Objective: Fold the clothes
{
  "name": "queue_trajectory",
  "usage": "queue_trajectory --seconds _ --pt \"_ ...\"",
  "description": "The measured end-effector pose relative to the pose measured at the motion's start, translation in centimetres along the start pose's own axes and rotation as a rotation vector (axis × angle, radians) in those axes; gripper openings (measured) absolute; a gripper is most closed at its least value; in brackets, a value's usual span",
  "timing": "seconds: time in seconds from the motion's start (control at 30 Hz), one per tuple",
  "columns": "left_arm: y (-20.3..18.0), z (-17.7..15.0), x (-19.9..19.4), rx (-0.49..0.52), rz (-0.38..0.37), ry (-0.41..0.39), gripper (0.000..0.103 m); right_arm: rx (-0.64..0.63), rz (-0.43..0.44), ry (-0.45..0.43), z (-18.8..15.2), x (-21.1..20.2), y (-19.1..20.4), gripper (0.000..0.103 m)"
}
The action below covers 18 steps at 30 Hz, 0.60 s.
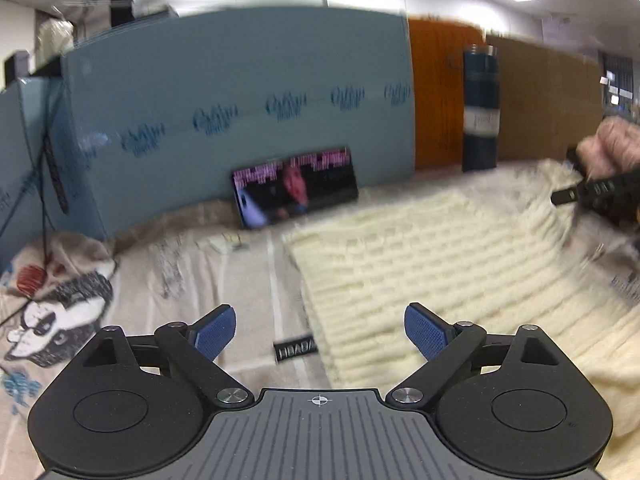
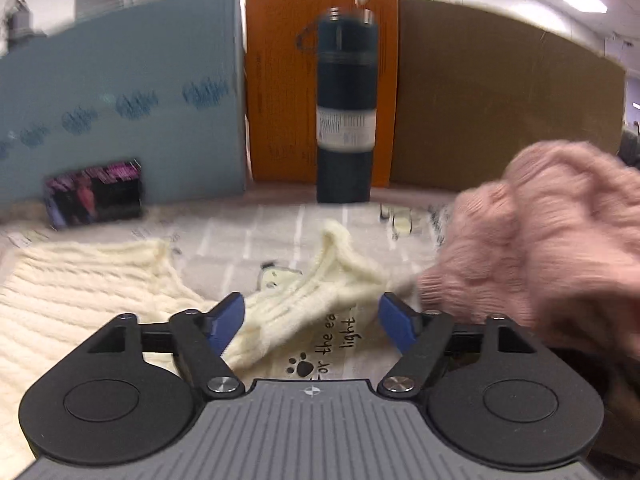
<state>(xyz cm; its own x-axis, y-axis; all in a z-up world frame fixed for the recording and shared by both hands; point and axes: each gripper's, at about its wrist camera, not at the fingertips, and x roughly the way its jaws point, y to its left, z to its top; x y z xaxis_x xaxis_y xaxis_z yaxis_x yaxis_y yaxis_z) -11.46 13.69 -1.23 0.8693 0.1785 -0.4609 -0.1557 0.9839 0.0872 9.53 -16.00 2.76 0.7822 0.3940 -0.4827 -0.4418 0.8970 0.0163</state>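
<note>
Boards stand up behind the desk: a blue board [image 1: 240, 120], an orange board [image 2: 280, 80] and a brown cardboard board [image 2: 500, 92]. A printed cloth [image 1: 192, 280] with a cartoon animal face covers the desk. The cream knitted sweater [image 1: 420, 272] lies flat on that cloth and is the landmark for the rest. One sleeve [image 2: 320, 292] of the sweater sticks out and is a little bunched up. A pink knitted sleeve [image 2: 552, 232] of the person's arm is right of the sweater. A dark blue bottle [image 2: 347, 112] stands upright behind the sweater, in front of the orange board. A phone [image 1: 296, 188] with a bright screen leans on the blue board, behind the sweater and to its left. The left gripper [image 1: 320, 332] is wide apart and grabs nothing, above the sweater's left edge. The right gripper [image 2: 312, 320] is wide apart too, with the sweater's sleeve lying between its blue pads [image 2: 226, 320].
</note>
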Motion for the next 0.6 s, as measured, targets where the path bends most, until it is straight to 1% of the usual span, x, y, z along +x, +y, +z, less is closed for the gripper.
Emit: queue_trajectory --seconds 0.07,0.13,0.2,0.23,0.3,0.4,0.47,0.57,0.6 --pt "-0.3 0.1 -1.6 0.01 -0.005 -0.032 0.094 -0.026 0.054 -0.06 -0.3 -2.9 0.6 0.078" --pt "-0.7 -0.1 -3.2 0.023 0.002 -0.058 0.094 -0.066 0.182 -0.108 -0.8 -5.8 1.3 0.083" --pt "-1.1 -0.6 -4.6 0.028 0.014 -0.08 0.094 -0.113 0.346 -0.117 -1.6 -8.2 2.4 0.086" --pt "-1.2 -0.9 -5.3 0.026 0.02 -0.085 0.094 -0.134 0.433 -0.111 -2.0 -9.1 3.0 0.089" --pt "-1.6 -1.6 -6.5 0.029 0.037 -0.092 0.094 -0.164 0.562 -0.082 -3.0 -10.7 4.3 0.089" --pt "-2.0 -2.4 -7.7 0.026 0.044 -0.086 0.094 -0.217 0.629 -0.046 -5.0 -12.1 6.5 0.089" --pt "-2.5 -2.9 -7.9 0.03 0.039 -0.057 0.094 -0.28 0.667 -0.027 -6.1 -12.6 7.7 0.089" --pt "-3.6 -3.8 -7.4 0.085 0.061 0.012 0.094 -0.363 0.666 0.009 -7.4 -12.8 9.3 0.089" --pt "-4.0 -4.2 -7.2 0.108 0.065 0.033 0.094 -0.373 0.659 0.028 -7.8 -12.5 9.6 0.089"
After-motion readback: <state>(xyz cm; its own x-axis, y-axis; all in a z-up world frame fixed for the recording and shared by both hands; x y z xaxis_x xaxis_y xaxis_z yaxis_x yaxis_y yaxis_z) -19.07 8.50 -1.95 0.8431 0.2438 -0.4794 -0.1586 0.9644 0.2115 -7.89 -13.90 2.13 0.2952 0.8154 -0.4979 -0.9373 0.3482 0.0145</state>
